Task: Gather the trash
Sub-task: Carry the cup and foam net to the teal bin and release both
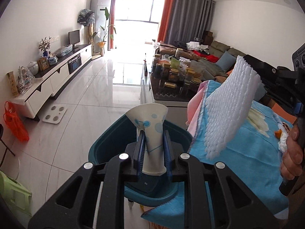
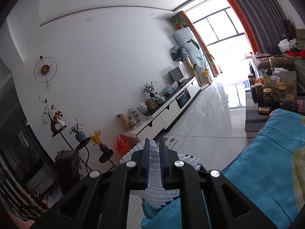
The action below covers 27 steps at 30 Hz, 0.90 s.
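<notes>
Left claw clamps paper cup over teal bin | right claw grips white foam net beside it | neither dropped yet; scraps remain on blue-clothed tabletop

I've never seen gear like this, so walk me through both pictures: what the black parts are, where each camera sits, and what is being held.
No robot here: a person holds a black hand gripper in each hand, each with a camera looking along its jaws. The left gripper is shut on a crushed paper cup, above a teal bin. The right gripper is shut on white foam netting, which also shows in the left picture. A blue towel covers the surface beside the bin, with peel scraps on it.
</notes>
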Motion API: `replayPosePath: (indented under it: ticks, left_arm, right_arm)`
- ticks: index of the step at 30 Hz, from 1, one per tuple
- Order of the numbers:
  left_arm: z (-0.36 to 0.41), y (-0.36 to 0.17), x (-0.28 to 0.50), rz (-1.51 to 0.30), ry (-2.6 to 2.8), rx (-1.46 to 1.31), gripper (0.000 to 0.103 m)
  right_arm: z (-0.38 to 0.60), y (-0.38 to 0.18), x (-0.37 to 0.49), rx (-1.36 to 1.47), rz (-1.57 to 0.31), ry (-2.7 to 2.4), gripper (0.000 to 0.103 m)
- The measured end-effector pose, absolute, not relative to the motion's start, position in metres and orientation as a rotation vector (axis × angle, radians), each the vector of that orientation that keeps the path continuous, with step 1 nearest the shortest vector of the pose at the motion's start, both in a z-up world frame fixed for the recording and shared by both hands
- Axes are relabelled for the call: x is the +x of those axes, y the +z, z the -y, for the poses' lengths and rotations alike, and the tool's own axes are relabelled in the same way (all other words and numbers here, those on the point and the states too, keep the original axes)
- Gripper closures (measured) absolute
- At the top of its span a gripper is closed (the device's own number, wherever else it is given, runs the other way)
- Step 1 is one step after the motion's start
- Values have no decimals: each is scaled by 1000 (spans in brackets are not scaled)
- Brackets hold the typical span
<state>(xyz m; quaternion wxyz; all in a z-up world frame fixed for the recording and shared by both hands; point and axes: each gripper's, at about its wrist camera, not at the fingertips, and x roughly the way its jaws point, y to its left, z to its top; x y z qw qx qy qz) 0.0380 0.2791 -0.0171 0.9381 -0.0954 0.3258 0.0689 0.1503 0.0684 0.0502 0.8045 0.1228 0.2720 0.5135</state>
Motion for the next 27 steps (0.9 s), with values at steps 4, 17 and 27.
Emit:
replayPosePath:
  ticks: [4, 17, 27]
  left_arm:
    - [-291, -37, 50, -707, 167, -224, 84]
    - [-300, -93, 86, -841, 163, -310, 81]
    - [-298, -58, 54, -714, 236, -312, 56]
  right_arm:
    - [-101, 25, 162, 234, -658, 1090, 95]
    - [-140, -45, 190, 113, -933, 937, 86]
    - [-102, -20, 171, 155, -881, 941, 63]
